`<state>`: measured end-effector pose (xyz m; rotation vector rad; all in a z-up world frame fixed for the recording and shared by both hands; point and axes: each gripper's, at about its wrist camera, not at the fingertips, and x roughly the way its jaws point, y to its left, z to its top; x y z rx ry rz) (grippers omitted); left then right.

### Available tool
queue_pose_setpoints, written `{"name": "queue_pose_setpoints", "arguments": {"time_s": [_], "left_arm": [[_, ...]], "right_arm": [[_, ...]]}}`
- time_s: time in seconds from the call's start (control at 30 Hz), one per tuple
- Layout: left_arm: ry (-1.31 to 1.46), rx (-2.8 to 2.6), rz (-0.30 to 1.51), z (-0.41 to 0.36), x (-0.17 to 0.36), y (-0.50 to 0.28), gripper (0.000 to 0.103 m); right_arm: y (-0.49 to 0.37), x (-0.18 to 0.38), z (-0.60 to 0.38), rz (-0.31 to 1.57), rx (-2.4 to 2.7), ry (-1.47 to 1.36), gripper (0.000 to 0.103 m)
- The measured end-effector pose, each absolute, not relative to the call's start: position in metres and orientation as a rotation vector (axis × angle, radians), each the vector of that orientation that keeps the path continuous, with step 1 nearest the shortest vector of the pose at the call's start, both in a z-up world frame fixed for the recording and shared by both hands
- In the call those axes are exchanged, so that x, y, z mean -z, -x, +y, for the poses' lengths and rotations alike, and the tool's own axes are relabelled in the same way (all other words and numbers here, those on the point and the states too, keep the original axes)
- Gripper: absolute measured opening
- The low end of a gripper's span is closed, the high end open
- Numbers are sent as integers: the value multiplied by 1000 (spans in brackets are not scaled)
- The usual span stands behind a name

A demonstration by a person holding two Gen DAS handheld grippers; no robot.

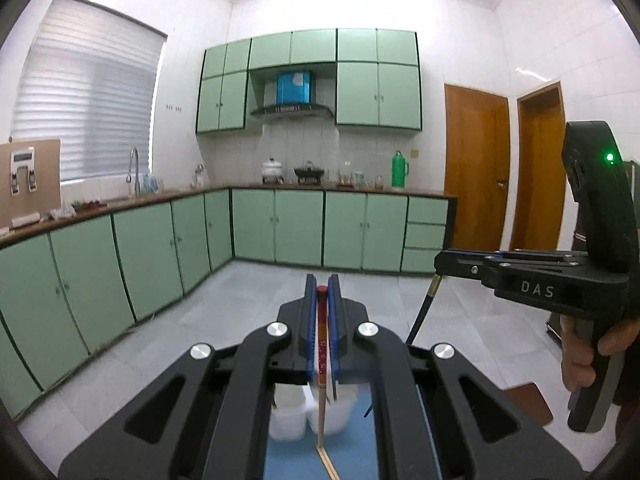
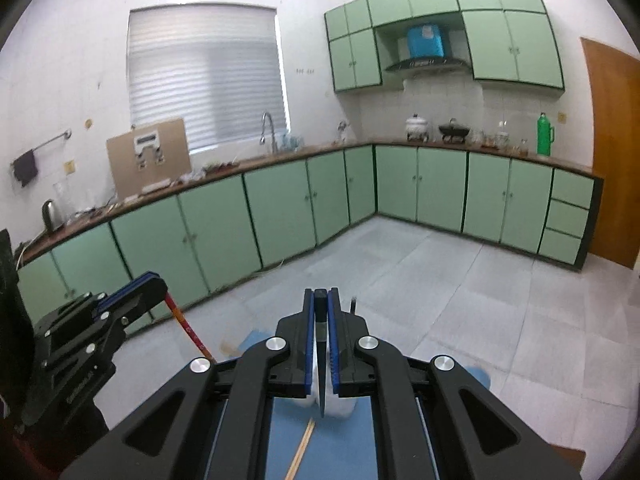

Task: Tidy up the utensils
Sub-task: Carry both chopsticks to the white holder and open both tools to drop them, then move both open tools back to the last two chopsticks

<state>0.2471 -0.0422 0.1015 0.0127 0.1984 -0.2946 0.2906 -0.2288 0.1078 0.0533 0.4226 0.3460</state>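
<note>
My left gripper [image 1: 322,285] is shut on a wooden chopstick with a red patterned top [image 1: 321,344], which hangs down between the blue pads. Below it, a white divided container [image 1: 298,414] stands on a blue mat [image 1: 352,452]. My right gripper [image 2: 321,294] is shut on a black chopstick [image 2: 321,368] that tapers down over the same white container [image 2: 342,408]. Each view shows the other tool: the right gripper [image 1: 440,266] with its black chopstick [image 1: 422,312], and the left gripper [image 2: 154,282] with the red-topped chopstick [image 2: 188,330]. Both are held high above the mat.
Plain wooden chopsticks [image 2: 302,454] lie on the blue mat [image 2: 352,440]; one shows in the left view too [image 1: 326,460]. A hand [image 1: 580,360] grips the right tool's handle. Green cabinets [image 1: 256,226], a worktop with pots and a grey tiled floor [image 2: 460,300] lie beyond.
</note>
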Motion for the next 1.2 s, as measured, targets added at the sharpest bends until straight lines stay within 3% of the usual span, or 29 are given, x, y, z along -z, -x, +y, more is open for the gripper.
{"name": "queue_pose_setpoints", "arguments": {"time_s": [0.27,0.63,0.77,0.87,1.0,1.2], "left_arm": [[-48,238,158,-60,-105,-314,4],[-31,212,346,-56,-35,-387,6],[-18,212,369,-41,-27,-383,13],[-26,206,357,-33,-30,-370,26],[-22,205,341,-23,-33,-336,34],[4,192,368,-11,-8,-269,50]], "right_arm": [[-352,-102,-224,396,-285,-53,6],[-393,-37,-208,505,-290,-17,8],[-386,-30,-213,502,-276,-2,24],[-373,-33,-225,481,-268,-30,37],[-345,-37,-238,446,-241,-24,49],[-276,-17,-253,416,-183,-29,79]]}}
